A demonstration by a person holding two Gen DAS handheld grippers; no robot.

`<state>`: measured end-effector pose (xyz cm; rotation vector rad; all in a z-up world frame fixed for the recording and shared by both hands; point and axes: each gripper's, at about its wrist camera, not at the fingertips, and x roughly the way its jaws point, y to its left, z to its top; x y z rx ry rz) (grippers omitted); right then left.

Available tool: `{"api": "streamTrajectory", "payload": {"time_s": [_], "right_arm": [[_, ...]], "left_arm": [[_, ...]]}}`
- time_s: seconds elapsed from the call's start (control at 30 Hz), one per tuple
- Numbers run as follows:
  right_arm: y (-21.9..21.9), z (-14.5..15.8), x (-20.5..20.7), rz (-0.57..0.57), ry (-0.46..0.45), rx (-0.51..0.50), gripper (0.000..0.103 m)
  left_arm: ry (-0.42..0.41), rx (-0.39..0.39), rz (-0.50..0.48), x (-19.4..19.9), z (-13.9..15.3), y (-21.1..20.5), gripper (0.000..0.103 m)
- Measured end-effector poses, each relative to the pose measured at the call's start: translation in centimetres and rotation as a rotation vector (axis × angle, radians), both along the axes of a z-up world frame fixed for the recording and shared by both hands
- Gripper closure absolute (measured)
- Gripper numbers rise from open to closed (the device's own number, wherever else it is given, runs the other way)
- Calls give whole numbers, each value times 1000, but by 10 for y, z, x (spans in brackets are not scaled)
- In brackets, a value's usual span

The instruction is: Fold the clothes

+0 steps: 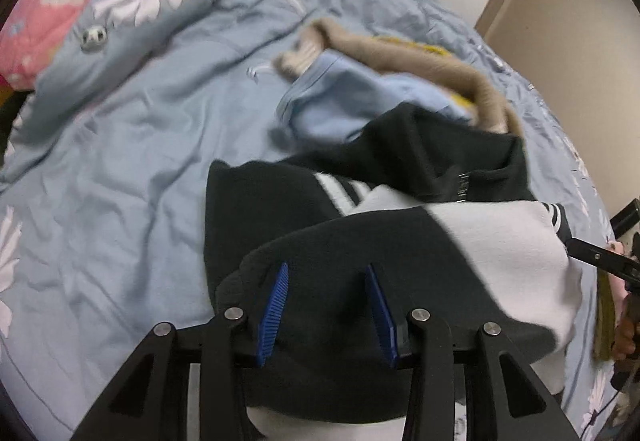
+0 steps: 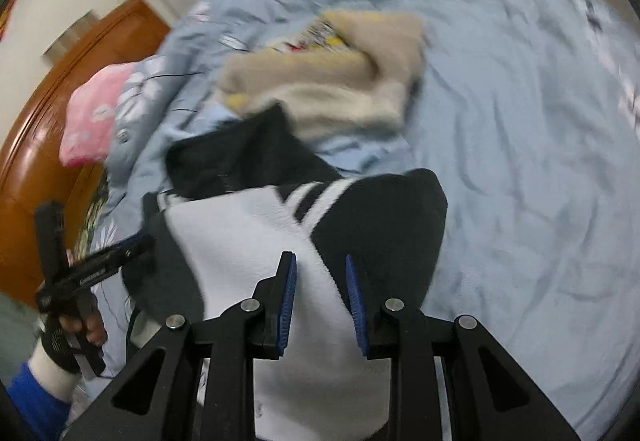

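Fleecy black-and-white jacket (image 1: 460,237) lies bunched on the wrinkled blue bedsheet (image 1: 120,169), nearest both cameras. Left gripper (image 1: 327,315) straddles its soft black fold, blue ribbed pads apart. Right gripper (image 2: 321,307) likewise stands parted over the white panel. Beyond lie a tan fuzzy sweater (image 2: 360,89) and pink pillow (image 1: 48,9).

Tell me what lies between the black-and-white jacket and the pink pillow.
In the left wrist view, only rumpled blue floral bedding separates the black-and-white jacket from the pink pillow; no other garment lies on that stretch.
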<state>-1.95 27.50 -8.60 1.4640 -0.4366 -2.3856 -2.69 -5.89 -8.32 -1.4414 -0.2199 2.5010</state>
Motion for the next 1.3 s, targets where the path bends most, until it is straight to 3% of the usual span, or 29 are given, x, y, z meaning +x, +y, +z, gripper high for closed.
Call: {"api": "streamTrajectory", "payload": {"time_s": [0.1, 0.2, 0.33, 0.4, 0.43, 0.5, 0.7, 0.8, 1.0, 1.3], "right_arm": [[0, -12, -9, -15, -23, -16, 77], [-2, -12, -12, -23, -35, -17, 77], [3, 23, 15, -12, 32, -46, 77], [11, 32, 39, -21, 50, -63, 75], [17, 32, 54, -29, 40, -79, 67], [26, 21, 85, -46, -16, -86, 61], [74, -35, 200, -148, -248, -138, 61], [89, -58, 241, -192, -348, -219, 61], [92, -76, 263, -230, -421, -394, 60], [79, -87, 273, -206, -516, -479, 60]], "left_arm": [[-19, -25, -4, -9, -8, 5, 59], [-15, 29, 10, 10, 3, -5, 59], [-8, 105, 30, 37, 18, -20, 59], [-5, 143, 40, 50, 26, -27, 53], [-3, 163, 45, 57, 30, -31, 44], [-50, 159, 81, 85, 19, -46, 42], [-198, 147, 177, 177, -21, -86, 42], [-257, 151, 183, 211, -36, -94, 42], [-325, 194, 139, 250, -48, -92, 42], [-420, 288, 98, 278, -58, -84, 42]]}}
